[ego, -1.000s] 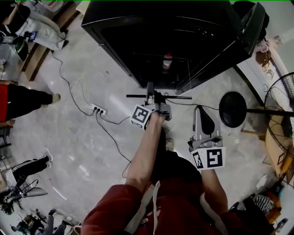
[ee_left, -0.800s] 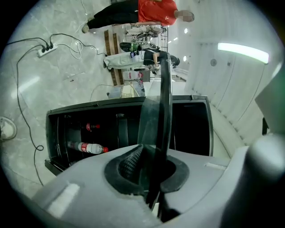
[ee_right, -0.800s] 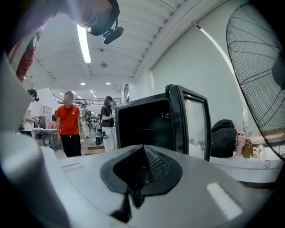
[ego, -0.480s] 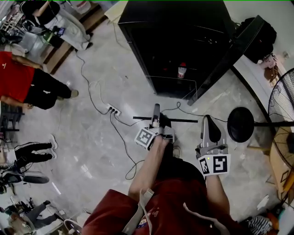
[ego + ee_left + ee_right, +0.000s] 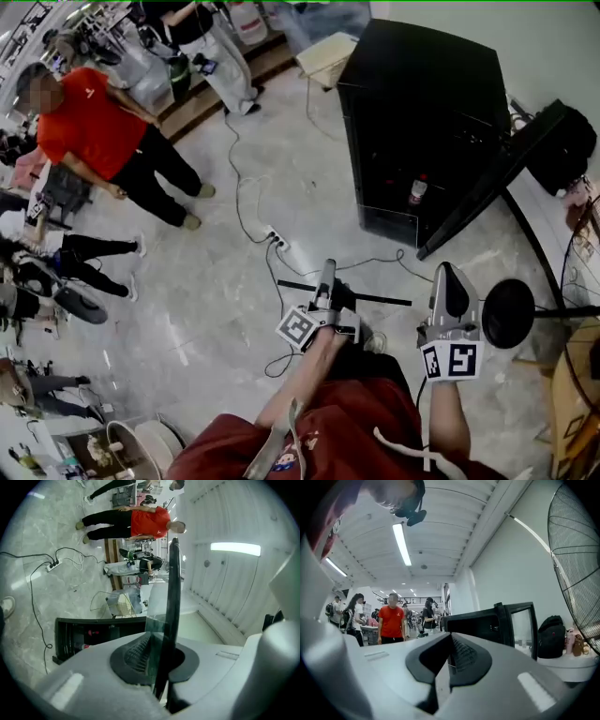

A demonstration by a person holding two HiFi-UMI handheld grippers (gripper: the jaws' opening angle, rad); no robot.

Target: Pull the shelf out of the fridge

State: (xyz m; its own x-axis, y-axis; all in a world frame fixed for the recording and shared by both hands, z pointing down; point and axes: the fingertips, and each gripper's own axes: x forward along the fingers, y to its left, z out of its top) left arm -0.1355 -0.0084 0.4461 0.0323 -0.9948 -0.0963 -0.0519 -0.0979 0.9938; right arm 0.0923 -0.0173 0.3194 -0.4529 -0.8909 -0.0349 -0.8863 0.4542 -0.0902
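- Left gripper (image 5: pixel 325 279): it is pinched on the shelf (image 5: pixel 380 299), with its pads closed over the dark edge strip and the glass beside it. You grip near the middle of the strip, probably so that the pane balances from a single hold. It appears to be carried roughly flat.
- Right gripper (image 5: pixel 448 274): the jaws are pressed together on nothing. It hangs just beside the shelf's right end without touching it, and you could use it to steady that end.
- Shelf: it is out of the fridge (image 5: pixel 412 103) and well apart from it, held over the floor (image 5: pixel 187 309) between you and the cabinet. The pull-out itself looks finished, and what remains is to find a place to set the shelf down.
- Fridge door (image 5: pixel 511 173): it stands open and angles out to the right of the cabinet. A bottle (image 5: pixel 417 190) remains low inside.
- Edges: the strip's two ends reach out on either side of the left gripper. The right end is near the fan base (image 5: pixel 507 314), so a swing to that side has little room.
- Open room: bare floor lies ahead and to your left. It is crossed by a power strip (image 5: pixel 277 241) and its cables, which are a risk underfoot.
- Bystanders: a person in red (image 5: pixel 94 127) and others stand well off at the left.
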